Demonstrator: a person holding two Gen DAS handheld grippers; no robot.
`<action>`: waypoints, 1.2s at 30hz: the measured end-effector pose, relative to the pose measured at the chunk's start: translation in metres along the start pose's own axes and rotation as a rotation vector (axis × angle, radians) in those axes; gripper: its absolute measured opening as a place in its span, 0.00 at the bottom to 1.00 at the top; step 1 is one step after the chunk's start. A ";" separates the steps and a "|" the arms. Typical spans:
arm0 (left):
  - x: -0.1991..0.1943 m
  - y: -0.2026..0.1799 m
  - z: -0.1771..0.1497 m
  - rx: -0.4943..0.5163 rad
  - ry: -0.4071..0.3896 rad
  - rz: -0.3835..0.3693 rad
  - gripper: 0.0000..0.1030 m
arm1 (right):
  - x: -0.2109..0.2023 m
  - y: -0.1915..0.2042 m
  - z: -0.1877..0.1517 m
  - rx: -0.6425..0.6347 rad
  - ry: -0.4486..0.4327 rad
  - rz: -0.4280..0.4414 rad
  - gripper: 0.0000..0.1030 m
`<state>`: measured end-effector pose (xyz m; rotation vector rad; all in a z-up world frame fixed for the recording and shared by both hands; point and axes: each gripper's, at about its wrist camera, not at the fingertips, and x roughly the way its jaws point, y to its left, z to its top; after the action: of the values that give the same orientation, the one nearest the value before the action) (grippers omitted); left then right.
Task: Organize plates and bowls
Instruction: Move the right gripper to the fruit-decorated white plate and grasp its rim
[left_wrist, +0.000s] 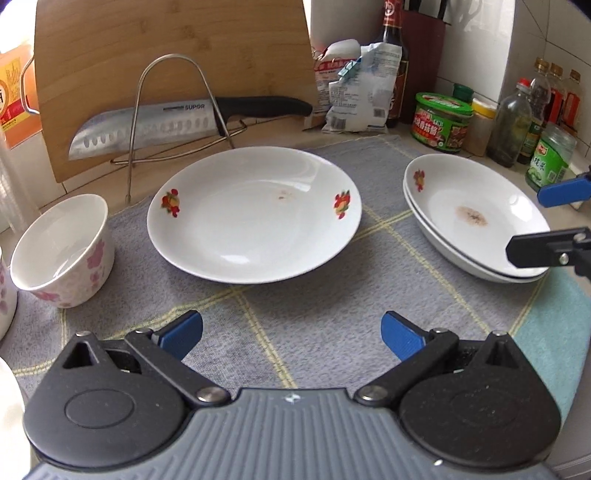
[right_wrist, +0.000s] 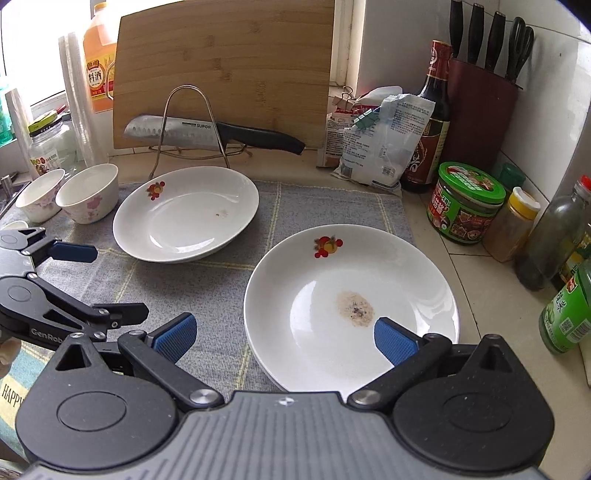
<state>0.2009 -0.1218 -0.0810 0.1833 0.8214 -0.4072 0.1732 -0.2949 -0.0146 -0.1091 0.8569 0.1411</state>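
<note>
Glazed ceramic single plate (left_wrist: 254, 214) left of plate stack (left_wrist: 476, 218): slippery, breakable, grab rim. Left claw (left_wrist: 291, 334) and right claw (right_wrist: 286, 338) wide open, empty.

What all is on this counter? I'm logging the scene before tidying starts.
Single plate: 1, white, mat centre.
Stacked plates: 2, white, stained, mat's right.
Bowls: 2, white with pink flowers, mat's left.
Mat: 1, grey checked.
Knife: 1, steel, black handle, on wire rack.
Cutting board: 1, bamboo, against wall.
Knife block: 1, dark red.
Sauce jar: 1, green.
Left tool: open.
Right tool: open, over stacked plates.
</note>
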 end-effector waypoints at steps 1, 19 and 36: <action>0.003 0.002 -0.001 -0.001 0.003 0.007 0.99 | 0.001 0.003 0.003 -0.001 0.007 0.000 1.00; 0.035 0.017 0.009 -0.038 -0.004 0.035 1.00 | 0.084 0.005 0.077 -0.166 0.121 0.220 1.00; 0.040 0.018 0.010 -0.056 -0.062 0.051 1.00 | 0.192 0.008 0.126 -0.320 0.308 0.406 1.00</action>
<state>0.2397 -0.1193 -0.1038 0.1384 0.7648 -0.3400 0.3899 -0.2525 -0.0784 -0.2603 1.1526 0.6559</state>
